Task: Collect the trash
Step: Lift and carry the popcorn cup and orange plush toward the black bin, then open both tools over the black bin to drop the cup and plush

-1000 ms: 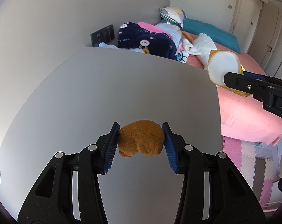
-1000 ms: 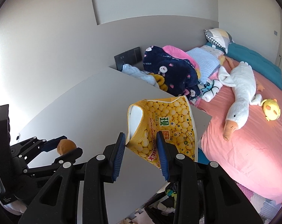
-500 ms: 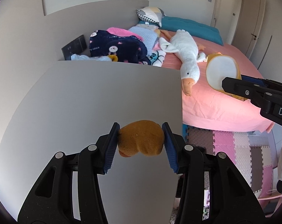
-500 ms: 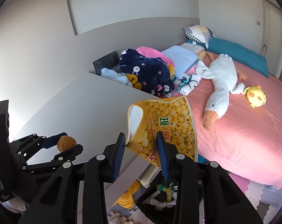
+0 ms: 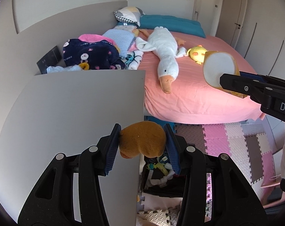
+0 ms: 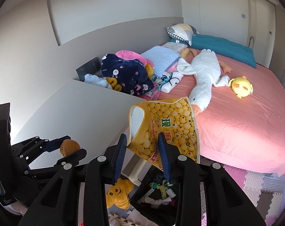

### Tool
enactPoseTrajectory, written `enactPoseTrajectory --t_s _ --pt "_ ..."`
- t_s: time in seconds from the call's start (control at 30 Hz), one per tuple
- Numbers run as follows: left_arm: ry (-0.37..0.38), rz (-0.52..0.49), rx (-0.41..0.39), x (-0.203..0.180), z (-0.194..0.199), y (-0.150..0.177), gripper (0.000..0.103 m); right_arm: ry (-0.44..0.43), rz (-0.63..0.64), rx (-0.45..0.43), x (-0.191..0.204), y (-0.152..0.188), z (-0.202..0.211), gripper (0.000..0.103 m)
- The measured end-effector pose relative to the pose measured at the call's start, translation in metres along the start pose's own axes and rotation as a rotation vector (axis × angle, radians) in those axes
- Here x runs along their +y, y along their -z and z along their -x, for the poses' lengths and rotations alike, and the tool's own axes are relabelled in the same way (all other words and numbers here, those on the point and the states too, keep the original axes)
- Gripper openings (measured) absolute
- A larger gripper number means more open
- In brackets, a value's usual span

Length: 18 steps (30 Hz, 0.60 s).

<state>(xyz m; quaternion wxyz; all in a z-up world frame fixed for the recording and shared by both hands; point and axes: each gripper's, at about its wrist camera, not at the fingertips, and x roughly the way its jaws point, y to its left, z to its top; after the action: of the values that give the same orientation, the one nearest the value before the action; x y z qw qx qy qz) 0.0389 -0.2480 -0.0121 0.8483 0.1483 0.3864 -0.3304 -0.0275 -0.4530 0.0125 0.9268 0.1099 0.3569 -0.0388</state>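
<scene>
Tools both loaded. Left tool clenched on a brown lumpy item, soft-looking, can't tell exactly what it is; blue pads press it from both sides, and it hangs right over the front corner of the grey counter, half past the edge. Right tool grasping a yellow snack bag w/ corn-ball print, open white-lined mouth facing left; pads pinch its lower part, bag held in the air beyond the counter edge, betw. counter and bed. In left wrist view the same bag shows at far right w/ its white inside facing the camera, right tool's black arm in front of it. Below both tools on the floor: a black bin w/ mixed scraps inside, just beside a yellow star plush; foam puzzle mats in pink, white, brown around it. Bed has pink sheet, white goose plush lying lengthwise, small yellow chick plush just beside it, teal pillow at the head, pile of blankets (navy, pink, light blue) next to the counter's far edge. Counter top bare where visible.
</scene>
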Motion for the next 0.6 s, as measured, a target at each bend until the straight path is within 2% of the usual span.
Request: enactPoseTrajectory --t_s 0.6 --pt "0.108 -0.109 0.020 -0.071 -0.006 0.001 0.046 0.074 -0.074 -0.018 -0.051 0.017 0.036 0.036"
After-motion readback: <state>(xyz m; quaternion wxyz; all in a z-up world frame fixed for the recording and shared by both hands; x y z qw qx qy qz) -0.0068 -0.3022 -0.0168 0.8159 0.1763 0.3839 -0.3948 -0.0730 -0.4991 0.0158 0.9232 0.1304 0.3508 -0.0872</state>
